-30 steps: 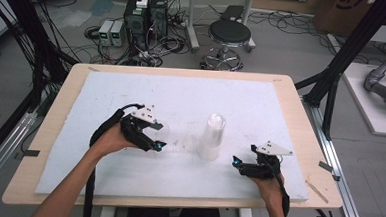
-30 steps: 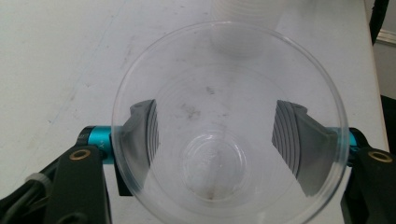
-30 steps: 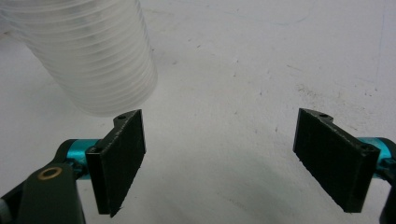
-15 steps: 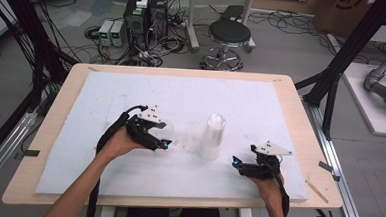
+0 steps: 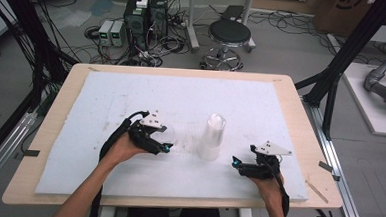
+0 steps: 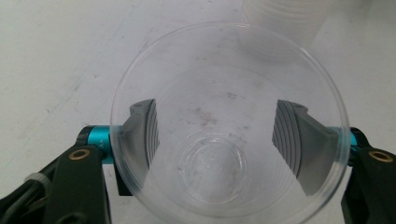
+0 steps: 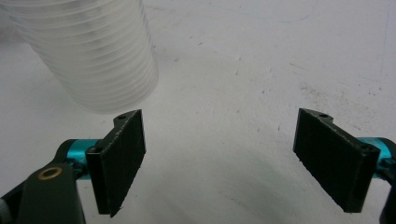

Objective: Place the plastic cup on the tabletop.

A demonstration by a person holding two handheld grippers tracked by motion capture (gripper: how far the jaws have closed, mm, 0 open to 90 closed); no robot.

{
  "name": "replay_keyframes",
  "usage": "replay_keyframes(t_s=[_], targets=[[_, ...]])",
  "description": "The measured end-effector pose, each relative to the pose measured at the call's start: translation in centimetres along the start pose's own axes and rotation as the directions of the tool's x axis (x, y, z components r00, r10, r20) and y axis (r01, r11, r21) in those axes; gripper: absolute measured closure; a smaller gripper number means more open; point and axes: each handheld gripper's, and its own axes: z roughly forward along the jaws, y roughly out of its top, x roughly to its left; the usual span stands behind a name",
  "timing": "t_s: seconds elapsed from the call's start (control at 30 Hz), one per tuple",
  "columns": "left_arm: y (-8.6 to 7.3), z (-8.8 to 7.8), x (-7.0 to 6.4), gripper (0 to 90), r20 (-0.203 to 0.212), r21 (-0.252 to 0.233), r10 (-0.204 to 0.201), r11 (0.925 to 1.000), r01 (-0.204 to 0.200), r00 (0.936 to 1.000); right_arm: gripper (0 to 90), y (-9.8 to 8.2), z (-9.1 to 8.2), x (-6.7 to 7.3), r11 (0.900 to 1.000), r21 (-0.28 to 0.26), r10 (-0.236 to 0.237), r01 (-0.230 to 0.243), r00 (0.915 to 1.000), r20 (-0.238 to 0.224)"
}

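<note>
On the white pad (image 5: 106, 99), left gripper (image 5: 165, 146) clamps a clear cup (image 6: 229, 126) beside the stack (image 5: 212, 137); right gripper (image 5: 235, 164) wide, empty.

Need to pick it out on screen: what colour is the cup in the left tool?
Clear, see-through plastic cup; the white table cover shows through it. Best seen in the left gripper view.

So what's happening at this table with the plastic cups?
A person holds a gripper in each hand over a white mat. The left gripper is shut on a single clear cup, beside the stack of cups standing mid-table. The right gripper waits open and empty on the stack's other side.
</note>
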Motion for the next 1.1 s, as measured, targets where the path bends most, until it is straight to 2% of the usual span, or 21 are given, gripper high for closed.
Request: replay_keyframes(t_s=[0.1, 0.17, 0.2, 0.27, 0.4, 0.57, 0.7, 0.77, 0.87, 0.97, 1.03, 1.1], targets=[[0.0, 0.1, 0.0, 29.0, -0.009, 0.010, 0.004, 0.9999, -0.004, 1.0000, 16.6, 0.0, 0.0, 0.0, 1.000, 0.001, 0.002, -0.002, 1.0000, 0.000], [-0.2, 0.5, -0.1, 27.0, 0.011, 0.033, 0.014, 0.9994, -0.014, 0.9998, 16.6, 0.0, 0.0, 0.0, 1.000, 0.002, 0.001, -0.001, 1.0000, -0.001], [-0.3, 0.8, -0.1, 15.8, 0.020, 0.049, 0.025, 0.9985, -0.026, 0.9995, 16.6, 0.0, 0.0, 0.0, 1.000, 0.002, 0.002, -0.002, 1.0000, -0.002], [-0.4, 1.1, -0.2, 15.1, 0.024, 0.065, 0.028, 0.9975, -0.030, 0.9993, 16.6, 0.0, 0.0, 0.0, 1.000, 0.000, 0.000, 0.000, 1.0000, -0.005], [-0.3, 1.1, 0.0, 15.0, 0.024, 0.041, 0.031, 0.9986, -0.032, 0.9992, 16.6, 0.0, 0.0, 0.0, 1.000, 0.001, 0.000, 0.000, 1.0000, -0.008], [-0.6, 0.7, 0.1, 14.8, 0.027, 0.049, 0.009, 0.9987, -0.010, 0.9996, 16.6, 0.0, 0.0, 0.0, 1.000, 0.003, 0.003, -0.003, 0.9999, -0.011], [-1.8, 0.4, 0.0, 14.8, 0.040, 0.038, 0.005, 0.9993, -0.006, 0.9992, 16.6, 0.0, 0.0, -0.1, 1.000, 0.000, -0.004, 0.004, 0.9999, -0.013], [-2.6, 0.0, -0.1, 14.8, 0.032, 0.026, -0.010, 0.9996, 0.009, 0.9994, 16.6, 0.0, 0.0, 0.0, 1.000, -0.002, -0.001, 0.001, 0.9999, -0.014], [-3.6, -1.2, -0.1, 14.8, 0.016, -0.020, -0.044, 0.9988, 0.044, 0.9989, 16.5, -0.1, -0.1, 0.0, 1.000, -0.005, 0.002, -0.002, 0.9999, -0.012], [-4.5, -2.4, -0.3, 14.8, -0.004, -0.053, -0.053, 0.9972, 0.052, 0.9986, 16.6, -0.1, -0.1, 0.0, 1.000, -0.004, 0.007, -0.007, 0.9999, -0.012], [-5.3, -3.3, -0.6, 14.8, -0.016, -0.087, -0.068, 0.9940, 0.067, 0.9975, 16.6, -0.1, -0.1, 0.0, 1.000, -0.007, 0.003, -0.004, 0.9999, -0.012], [-6.2, -4.1, -0.8, 14.8, -0.017, -0.138, -0.094, 0.9862, 0.091, 0.9954, 16.6, -0.1, -0.1, 0.0, 1.000, -0.006, 0.003, -0.003, 0.9999, -0.014]])
